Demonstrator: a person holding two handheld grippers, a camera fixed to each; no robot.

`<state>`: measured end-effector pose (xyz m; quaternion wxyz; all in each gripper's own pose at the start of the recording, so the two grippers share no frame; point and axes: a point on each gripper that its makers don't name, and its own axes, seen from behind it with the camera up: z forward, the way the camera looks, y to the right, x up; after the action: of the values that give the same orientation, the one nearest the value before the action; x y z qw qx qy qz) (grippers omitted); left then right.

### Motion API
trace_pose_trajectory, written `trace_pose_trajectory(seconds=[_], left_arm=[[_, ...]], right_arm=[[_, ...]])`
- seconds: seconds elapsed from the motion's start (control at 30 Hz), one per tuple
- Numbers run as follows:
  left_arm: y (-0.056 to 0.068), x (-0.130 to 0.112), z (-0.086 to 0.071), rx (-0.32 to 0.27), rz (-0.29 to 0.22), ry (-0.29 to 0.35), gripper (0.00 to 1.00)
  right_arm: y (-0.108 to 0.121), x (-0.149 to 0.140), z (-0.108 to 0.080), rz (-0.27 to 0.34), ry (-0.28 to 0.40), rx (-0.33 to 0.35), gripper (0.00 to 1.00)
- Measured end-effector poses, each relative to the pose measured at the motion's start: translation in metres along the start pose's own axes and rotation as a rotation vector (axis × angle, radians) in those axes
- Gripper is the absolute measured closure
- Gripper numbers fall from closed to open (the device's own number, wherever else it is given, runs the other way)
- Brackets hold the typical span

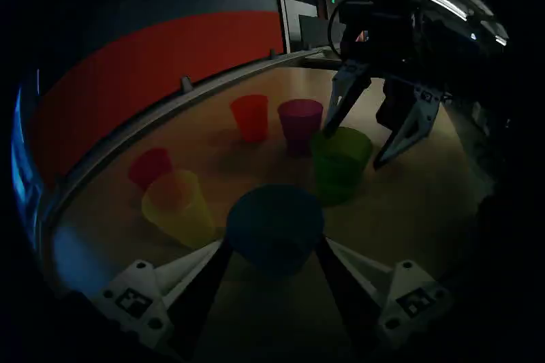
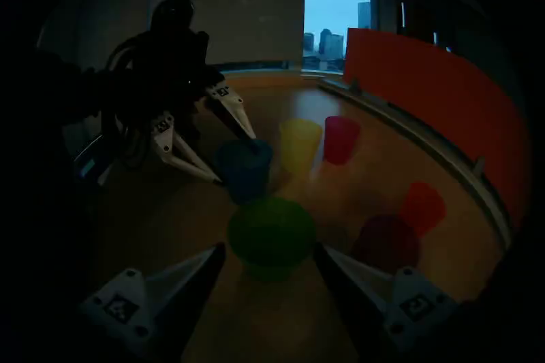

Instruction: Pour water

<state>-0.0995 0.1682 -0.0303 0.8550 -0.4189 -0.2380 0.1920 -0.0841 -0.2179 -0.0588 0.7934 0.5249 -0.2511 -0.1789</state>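
As the light is low, colours read dim and contents of the cups cannot be made out. My left gripper [image 1: 274,243] has its fingers spread to either side of the blue cup [image 1: 276,225], which stands upright on the wooden surface [image 1: 415,213]; the tips lie right at the cup's walls, but I cannot tell whether they press. My right gripper [image 2: 269,247] stands the same way about the green cup [image 2: 272,230], also upright, one finger on each side; contact cannot be resolved there either. Blue and green cups are near each other but apart. In the right gripper view, the yellow cup [image 2: 298,145] and the pink cup [image 2: 340,138] stand just beside each other beyond the blue one. The orange cup [image 2: 422,208] and the dark magenta cup [image 2: 387,242] stand close together to the right of the green one, nearer the orange panel [image 2: 443,84] that runs along the surface's edge. A window [image 2: 334,16] shows buildings beyond.
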Motion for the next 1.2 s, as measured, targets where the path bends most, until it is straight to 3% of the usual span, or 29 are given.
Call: trace_pose_trajectory(seconds=[0.37, 0.6, 0.9, 1.2], left_arm=[[0.002, -0.013, -0.011, 0.021, -0.004, -0.019, 0.08], [0.001, -0.024, -0.027, 0.048, -0.017, -0.030, 0.06], [-0.006, -0.035, -0.050, 0.112, -0.052, -0.022, 0.04], [-0.023, -0.040, -0.079, 0.222, -0.086, -0.002, 0.02]], right_arm=[[-0.001, -0.016, -0.019, 0.021, -0.001, -0.038, 0.00], [-0.002, -0.021, -0.036, 0.044, 0.009, -0.071, 0.00], [-0.003, -0.020, -0.051, 0.072, 0.035, -0.129, 0.00], [0.007, -0.018, -0.074, 0.142, 0.067, -0.232, 0.00]])
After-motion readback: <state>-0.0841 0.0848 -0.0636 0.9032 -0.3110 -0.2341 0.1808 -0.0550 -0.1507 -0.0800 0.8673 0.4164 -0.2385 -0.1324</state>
